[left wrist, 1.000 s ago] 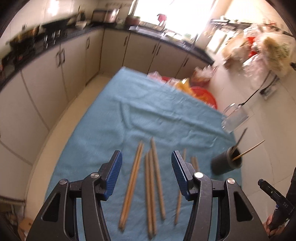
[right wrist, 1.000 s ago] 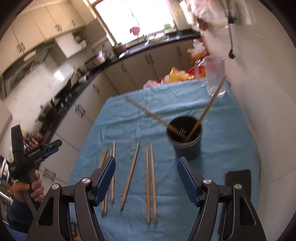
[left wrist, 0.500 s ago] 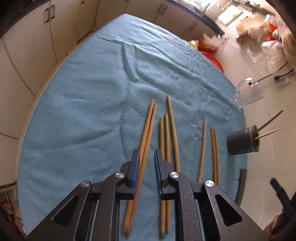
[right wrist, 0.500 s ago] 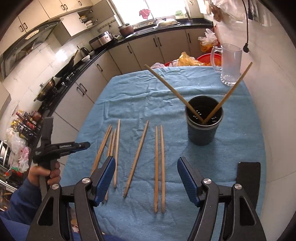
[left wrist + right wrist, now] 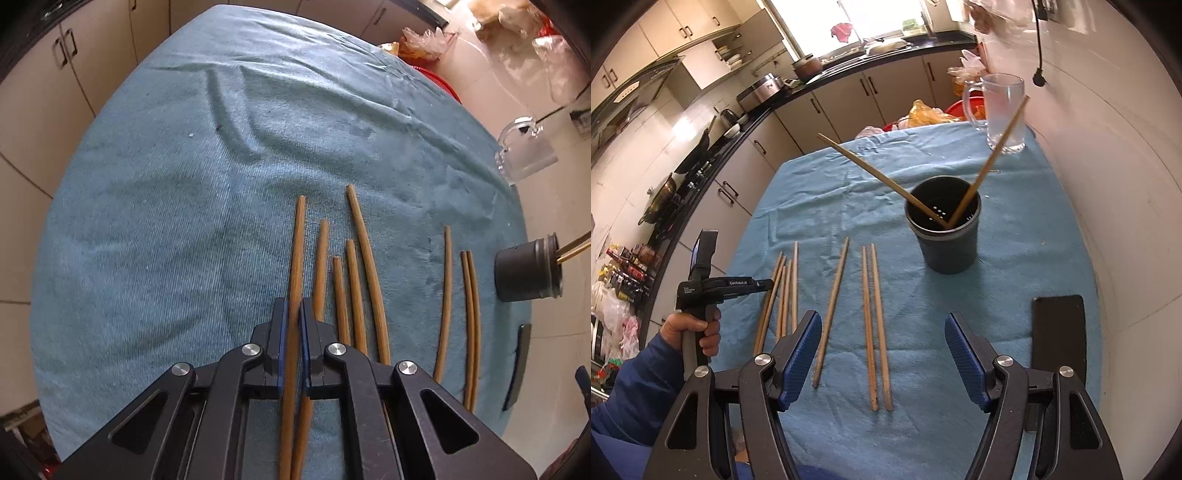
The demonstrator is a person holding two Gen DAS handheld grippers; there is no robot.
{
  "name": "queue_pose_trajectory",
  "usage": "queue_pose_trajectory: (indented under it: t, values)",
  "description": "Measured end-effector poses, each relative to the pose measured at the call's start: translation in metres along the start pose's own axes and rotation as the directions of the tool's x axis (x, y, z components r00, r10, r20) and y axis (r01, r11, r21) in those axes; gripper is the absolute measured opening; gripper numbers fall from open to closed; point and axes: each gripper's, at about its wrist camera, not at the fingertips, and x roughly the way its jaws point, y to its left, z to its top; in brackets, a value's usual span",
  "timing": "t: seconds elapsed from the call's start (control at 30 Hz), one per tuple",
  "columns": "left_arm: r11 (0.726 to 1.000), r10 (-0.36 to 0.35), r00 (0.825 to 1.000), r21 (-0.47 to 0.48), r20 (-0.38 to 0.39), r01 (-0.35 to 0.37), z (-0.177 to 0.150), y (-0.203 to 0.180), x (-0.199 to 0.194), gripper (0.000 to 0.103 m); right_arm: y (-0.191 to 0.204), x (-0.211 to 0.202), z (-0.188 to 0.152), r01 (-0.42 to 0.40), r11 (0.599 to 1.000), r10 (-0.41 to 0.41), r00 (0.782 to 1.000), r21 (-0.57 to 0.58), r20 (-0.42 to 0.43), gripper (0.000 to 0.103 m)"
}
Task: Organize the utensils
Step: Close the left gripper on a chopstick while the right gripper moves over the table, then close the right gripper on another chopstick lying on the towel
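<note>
Kitchen table under a blue cloth (image 5: 155, 229), chopsticks laid out in a row, one of them caught by the left tongs.

Left gripper (image 5: 292, 314) is down at the cloth, its blue pads pressed together on the leftmost chopstick (image 5: 297, 243), which runs straight through between them; a second stick (image 5: 320, 258) lies just beside the pinched one. To the right sit three more close together, then a single chopstick (image 5: 446, 295), then a touching pair (image 5: 471, 314). Over on the right side, the right gripper (image 5: 882, 354) hangs above the cloth with its pads spread wide, nothing between them. Beyond it stands the dark utensil holder (image 5: 945, 240), upright, two chopsticks already leaning out of it in a V. Glass mug (image 5: 1003, 110) at the far corner, black phone (image 5: 1058, 332) flat near the wall.
</note>
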Motion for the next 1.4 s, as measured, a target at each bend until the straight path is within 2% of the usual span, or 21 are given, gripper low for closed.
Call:
queue_pose_trajectory:
  t: [0.2,0.37,0.57,0.73,0.83,0.9,1.0,1.07,1.17,1.4]
  values:
    - [0.999,0.044,0.998,0.007,0.033,-0.044,-0.009,0.001,-0.004,0.006,0.000,0.004,-0.001,-0.002,1.000,0.002,1.000,-0.001,-0.012,0.074]
    - [0.994,0.069,0.996,-0.094,0.050,-0.064,-0.029,0.029,-0.018,0.006,0.008,0.014,0.000,-0.022,1.000,0.021,0.999,-0.019,-0.037,0.074]
    - [0.988,0.065,0.996,-0.144,0.055,-0.056,-0.047,0.052,-0.028,0.006,0.035,0.048,0.005,-0.064,0.996,0.056,0.991,-0.055,-0.123,0.074]
    - [0.991,0.054,0.997,-0.128,0.052,-0.047,-0.053,0.058,-0.031,0.006,0.075,0.095,0.018,-0.076,0.992,0.055,0.980,-0.102,-0.190,0.065]
    - [0.992,0.045,0.998,-0.116,0.041,-0.040,-0.050,0.057,-0.029,0.006,0.086,0.137,0.029,-0.046,0.996,0.026,0.973,-0.082,-0.230,0.056]
    - [0.994,0.039,0.999,-0.106,0.031,-0.036,-0.048,0.057,-0.028,0.007,0.087,0.160,0.035,-0.016,0.997,-0.002,0.967,-0.070,-0.256,0.046]
    - [0.996,0.039,0.999,-0.086,0.025,-0.036,-0.042,0.056,-0.024,0.007,0.084,0.194,0.046,0.008,1.000,-0.014,0.950,-0.019,-0.311,0.044]
    - [0.996,0.034,0.999,-0.077,0.024,-0.032,-0.039,0.056,-0.024,0.007,0.084,0.210,0.050,0.036,0.999,-0.042,0.943,-0.023,-0.331,0.039]
    - [0.997,0.019,1.000,-0.075,0.021,-0.017,-0.033,0.057,-0.022,0.007,0.088,0.229,0.057,0.071,0.997,-0.081,0.929,-0.043,-0.362,0.038]
    - [0.998,0.005,1.000,-0.058,0.030,-0.004,-0.027,0.055,-0.021,0.006,0.090,0.253,0.062,0.139,0.989,-0.149,0.908,-0.053,-0.391,0.028]
